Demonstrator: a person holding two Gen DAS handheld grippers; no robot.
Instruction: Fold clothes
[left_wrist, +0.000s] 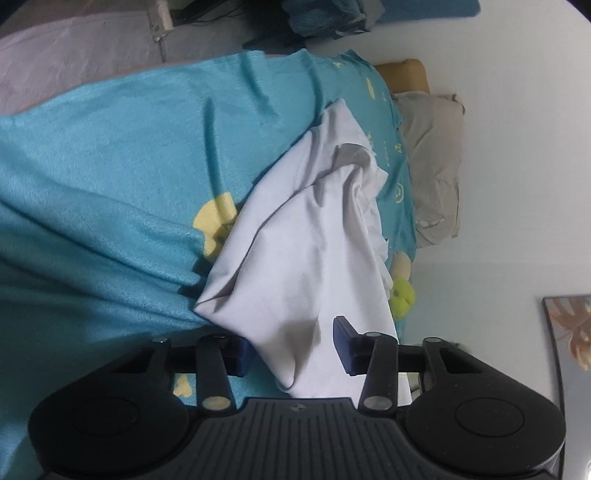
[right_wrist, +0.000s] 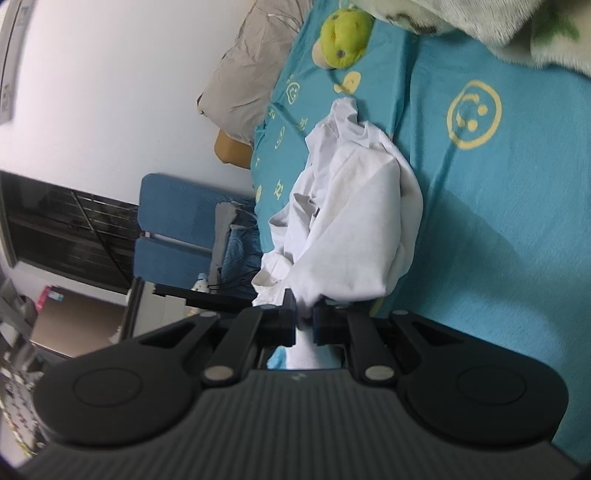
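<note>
Gathering the white garment (left_wrist: 306, 236) off the bed (left_wrist: 110, 166) is where we judge the work to stand: no tidy fold is made yet, and the cloth lies bunched on the teal sheet, just short of the pillows (left_wrist: 432, 166) and the green plush toy (right_wrist: 345, 31).

Our right tool (right_wrist: 304, 325) has its pads pressed nearly together, pinching a gathered edge of the garment, so that side is secured. Our left tool (left_wrist: 291, 347) is partly spread, with a hanging fold of the white cloth lying between its two blue pads (left_wrist: 343, 343). We see a gap on either side, so we cannot say that it grips anything.

The next move, as we read it, calls for the left tool to clamp onto that fold at a corner or hem that answers to the right one's hold. After that, both should lift and draw apart until the cloth hangs flat. If it bites into several layers, the wrinkles would stay in.
</note>
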